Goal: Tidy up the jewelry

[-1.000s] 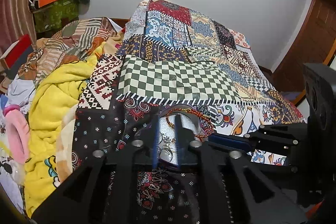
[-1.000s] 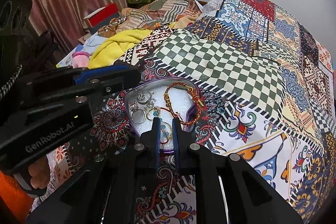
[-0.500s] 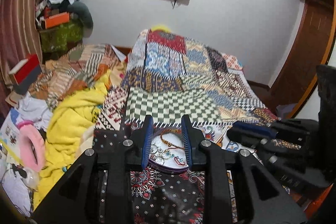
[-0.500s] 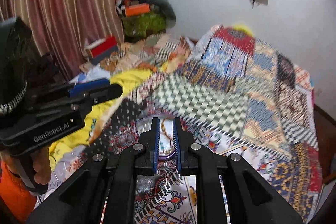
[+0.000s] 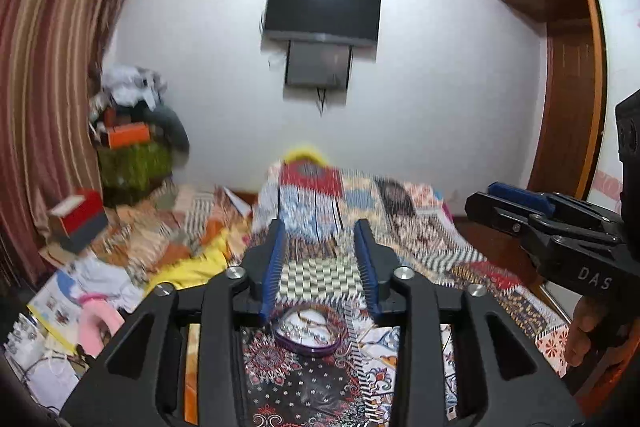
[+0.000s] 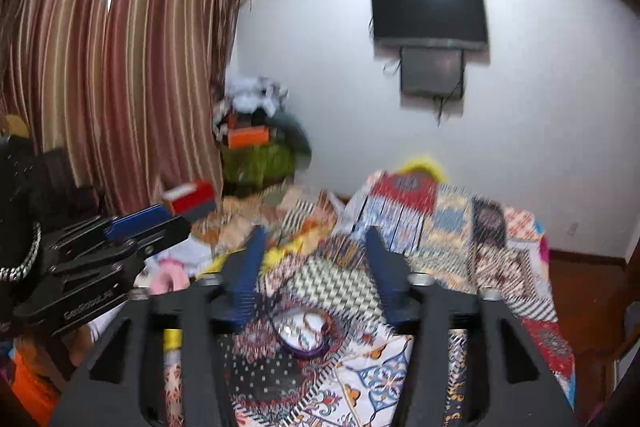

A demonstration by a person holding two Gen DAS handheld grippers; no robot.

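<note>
On a bed covered with a colourful patchwork quilt (image 5: 316, 275) sits a shallow purple-rimmed dish of jewellery (image 5: 306, 331), its rings and red-and-gold bangle blurred. The left tongs (image 5: 320, 267) and the right tongs (image 6: 316, 271) both hang above it, each spread wide and holding nothing, well apart from the dish. The frames are motion-blurred. The sorting seems to be at a pause or finished; any next pick would call for lowering one set of tongs back over a single piece.
</note>
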